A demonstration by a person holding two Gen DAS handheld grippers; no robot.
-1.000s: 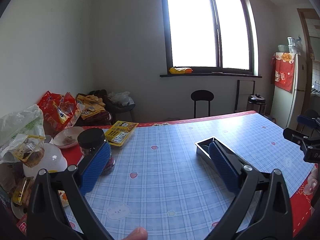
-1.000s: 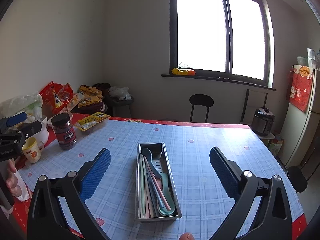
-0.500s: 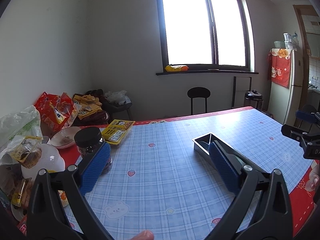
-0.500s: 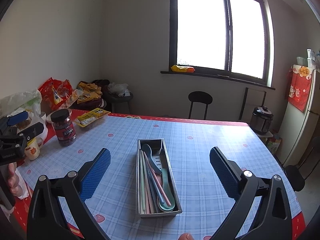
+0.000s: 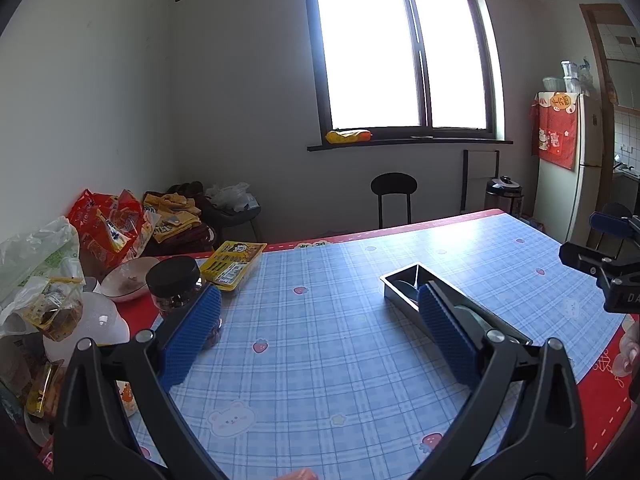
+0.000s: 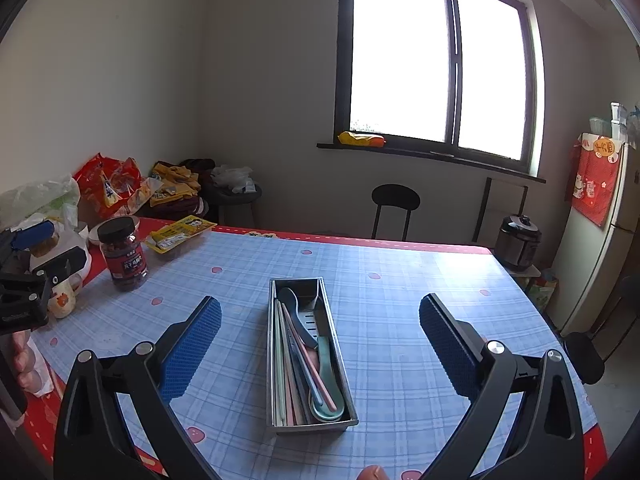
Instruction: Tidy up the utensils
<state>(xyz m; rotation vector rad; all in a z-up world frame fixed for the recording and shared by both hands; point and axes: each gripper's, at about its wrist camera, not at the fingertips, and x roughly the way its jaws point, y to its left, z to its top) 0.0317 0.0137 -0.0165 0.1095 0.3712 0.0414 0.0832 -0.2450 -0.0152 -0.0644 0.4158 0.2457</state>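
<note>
Jaws of both grippers stand wide apart, nothing between blue pads. Right gripper (image 6: 320, 344) hovers low over table (image 6: 420, 280), aimed along metal tray (image 6: 274, 360) just ahead. Inside tray: chopsticks (image 6: 282, 368), pink-handled piece, dark slotted spoon (image 6: 298, 312), pale green spoons (image 6: 326, 396), all lying lengthwise. Left gripper (image 5: 320, 336) hovers over bare tablecloth; tray's far end (image 5: 400, 280) near its right pad. No loose utensil on table. Judgement: sorting looks finished or nearly. Farther left: jar (image 6: 124, 256), snack packets (image 6: 180, 232).

Legible text: none with certainty. Jar label (image 6: 129, 267) and yellow packet (image 6: 179, 233) carry print, too small to read.
</note>
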